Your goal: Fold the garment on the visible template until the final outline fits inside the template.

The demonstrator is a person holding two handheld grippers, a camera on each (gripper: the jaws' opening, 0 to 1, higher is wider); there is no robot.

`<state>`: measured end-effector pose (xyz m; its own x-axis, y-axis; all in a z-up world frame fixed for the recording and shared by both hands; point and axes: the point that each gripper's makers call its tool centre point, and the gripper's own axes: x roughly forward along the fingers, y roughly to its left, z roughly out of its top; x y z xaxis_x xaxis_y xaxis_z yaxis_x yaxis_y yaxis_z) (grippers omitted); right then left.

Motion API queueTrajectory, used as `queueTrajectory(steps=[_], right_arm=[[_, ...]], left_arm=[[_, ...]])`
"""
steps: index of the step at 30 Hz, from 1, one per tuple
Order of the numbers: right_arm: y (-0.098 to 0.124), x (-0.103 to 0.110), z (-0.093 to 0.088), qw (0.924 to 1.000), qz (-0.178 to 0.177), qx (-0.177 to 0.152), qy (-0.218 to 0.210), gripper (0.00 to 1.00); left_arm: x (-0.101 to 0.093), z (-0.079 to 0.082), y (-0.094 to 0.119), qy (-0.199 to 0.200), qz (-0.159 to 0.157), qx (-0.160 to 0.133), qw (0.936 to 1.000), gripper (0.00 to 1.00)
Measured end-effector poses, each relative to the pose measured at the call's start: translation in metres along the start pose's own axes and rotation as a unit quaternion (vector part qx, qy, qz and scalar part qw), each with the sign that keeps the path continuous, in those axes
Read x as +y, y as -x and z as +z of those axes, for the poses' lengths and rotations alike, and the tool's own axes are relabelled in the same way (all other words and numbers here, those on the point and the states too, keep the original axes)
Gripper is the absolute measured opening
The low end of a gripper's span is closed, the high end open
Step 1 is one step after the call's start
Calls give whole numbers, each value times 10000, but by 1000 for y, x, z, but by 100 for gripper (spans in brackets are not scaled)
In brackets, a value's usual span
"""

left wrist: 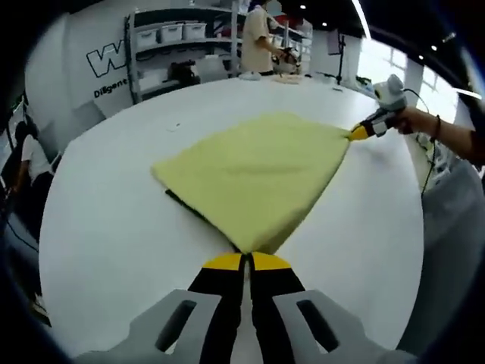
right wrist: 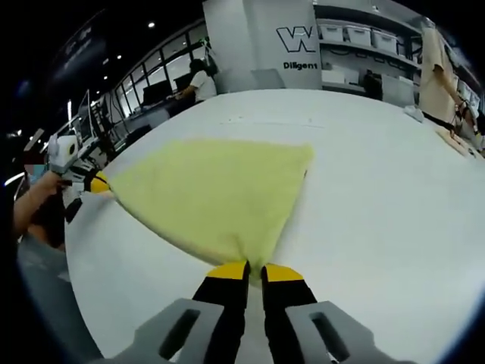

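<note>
Yellow garment (left wrist: 254,174) stretched between left gripper (left wrist: 247,262) and right gripper (right wrist: 254,269) (both pinching corners).

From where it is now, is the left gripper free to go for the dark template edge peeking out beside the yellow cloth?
Probably not yet. The left gripper is shut on a corner of the yellow cloth; it must let go first. Otherwise the dark template edge lies close by on the white table, with nothing between.
</note>
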<state>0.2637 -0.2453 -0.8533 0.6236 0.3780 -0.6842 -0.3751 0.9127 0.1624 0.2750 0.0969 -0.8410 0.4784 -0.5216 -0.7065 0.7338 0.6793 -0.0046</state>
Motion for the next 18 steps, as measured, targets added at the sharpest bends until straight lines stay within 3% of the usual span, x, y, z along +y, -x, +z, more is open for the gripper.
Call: queueTrajectory(steps=[6, 18], right_arm=[[0, 1, -3, 10000, 0, 71, 22, 0], [1, -3, -7, 9998, -73, 175, 82, 1]], left_arm=[[-3, -11, -7, -321, -18, 253, 9992, 0], [-10, -18, -10, -415, 50, 418, 9983, 0]])
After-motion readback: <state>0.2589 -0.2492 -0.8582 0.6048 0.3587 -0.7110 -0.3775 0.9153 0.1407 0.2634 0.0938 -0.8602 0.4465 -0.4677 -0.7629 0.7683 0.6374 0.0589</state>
